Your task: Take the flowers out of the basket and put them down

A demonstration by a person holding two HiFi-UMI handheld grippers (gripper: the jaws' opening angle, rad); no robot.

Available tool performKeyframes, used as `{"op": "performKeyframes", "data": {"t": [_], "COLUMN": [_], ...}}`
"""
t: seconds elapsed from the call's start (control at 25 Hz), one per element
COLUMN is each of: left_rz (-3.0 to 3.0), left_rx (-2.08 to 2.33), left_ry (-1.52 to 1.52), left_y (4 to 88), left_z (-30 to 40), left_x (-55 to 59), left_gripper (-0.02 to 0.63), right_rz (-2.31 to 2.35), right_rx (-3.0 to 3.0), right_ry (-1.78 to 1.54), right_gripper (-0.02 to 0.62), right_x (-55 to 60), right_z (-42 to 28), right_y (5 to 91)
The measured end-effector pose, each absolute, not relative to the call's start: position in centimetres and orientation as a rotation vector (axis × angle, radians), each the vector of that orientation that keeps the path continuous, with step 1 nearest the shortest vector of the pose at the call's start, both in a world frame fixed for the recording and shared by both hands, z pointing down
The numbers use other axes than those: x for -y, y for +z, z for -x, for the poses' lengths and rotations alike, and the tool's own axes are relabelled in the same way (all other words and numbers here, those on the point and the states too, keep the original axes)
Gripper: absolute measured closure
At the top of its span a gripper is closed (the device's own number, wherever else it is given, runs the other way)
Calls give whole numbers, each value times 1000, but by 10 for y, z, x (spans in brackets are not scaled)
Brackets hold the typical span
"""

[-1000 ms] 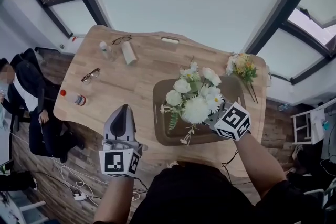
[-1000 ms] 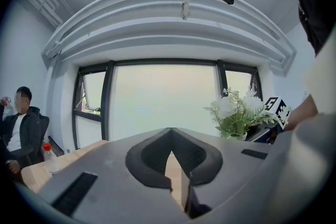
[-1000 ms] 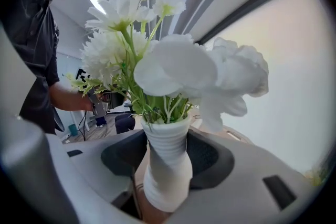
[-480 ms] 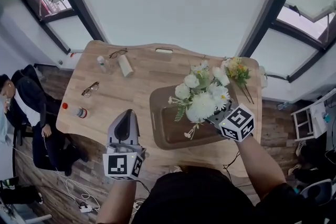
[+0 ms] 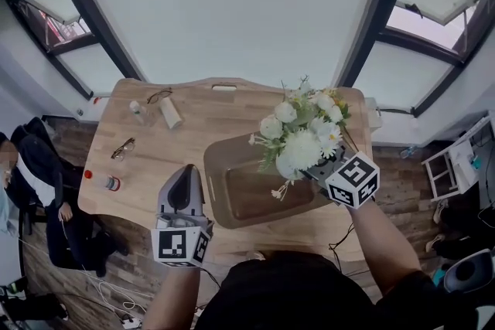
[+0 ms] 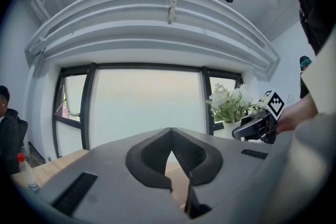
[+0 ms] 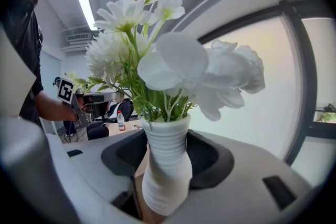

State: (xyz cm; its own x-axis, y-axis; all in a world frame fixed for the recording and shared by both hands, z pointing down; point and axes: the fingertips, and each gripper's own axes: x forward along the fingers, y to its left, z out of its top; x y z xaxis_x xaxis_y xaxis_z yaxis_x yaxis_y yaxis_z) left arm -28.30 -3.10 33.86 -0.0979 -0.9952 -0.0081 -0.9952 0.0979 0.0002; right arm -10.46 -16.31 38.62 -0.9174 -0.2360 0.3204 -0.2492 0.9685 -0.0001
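Note:
A bunch of white flowers (image 5: 302, 139) stands in a white ribbed vase (image 7: 165, 176). My right gripper (image 5: 317, 168) is shut on the vase and holds it upright above the far right end of the brown basket (image 5: 220, 166). In the right gripper view the two pads press on the vase's sides, with the blooms (image 7: 157, 55) above them. My left gripper (image 5: 186, 168) hangs left of the basket with its tips together and nothing between them. It looks toward the window, with the flowers (image 6: 228, 102) and the right gripper (image 6: 247, 128) at its right.
The wooden table (image 5: 155, 158) carries glasses (image 5: 122, 148), a red-capped bottle (image 5: 104, 182), a second pair of glasses (image 5: 158, 96), a white cylinder (image 5: 170, 113) and a small bottle (image 5: 138, 112). A person (image 5: 31, 174) sits at the left. Windows run behind the table.
The right gripper has lifted the vase of flowers up and toward the far right, out of the basket. The left gripper has risen a little and stayed shut.

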Motion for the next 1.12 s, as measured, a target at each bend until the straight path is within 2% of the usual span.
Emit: {"op": "performKeyframes", "data": {"t": [1.12], "left_rz": [2325], "left_rx": [-2082], "left_ry": [4], "left_y": [334], "left_z": [197], "left_x": [108], "left_gripper": [606], "right_rz": [-657], "right_rx": [2834], "right_ry": [-12], "right_gripper": [341], "right_x": [199], "right_z": [-3], "right_y": [322]}}
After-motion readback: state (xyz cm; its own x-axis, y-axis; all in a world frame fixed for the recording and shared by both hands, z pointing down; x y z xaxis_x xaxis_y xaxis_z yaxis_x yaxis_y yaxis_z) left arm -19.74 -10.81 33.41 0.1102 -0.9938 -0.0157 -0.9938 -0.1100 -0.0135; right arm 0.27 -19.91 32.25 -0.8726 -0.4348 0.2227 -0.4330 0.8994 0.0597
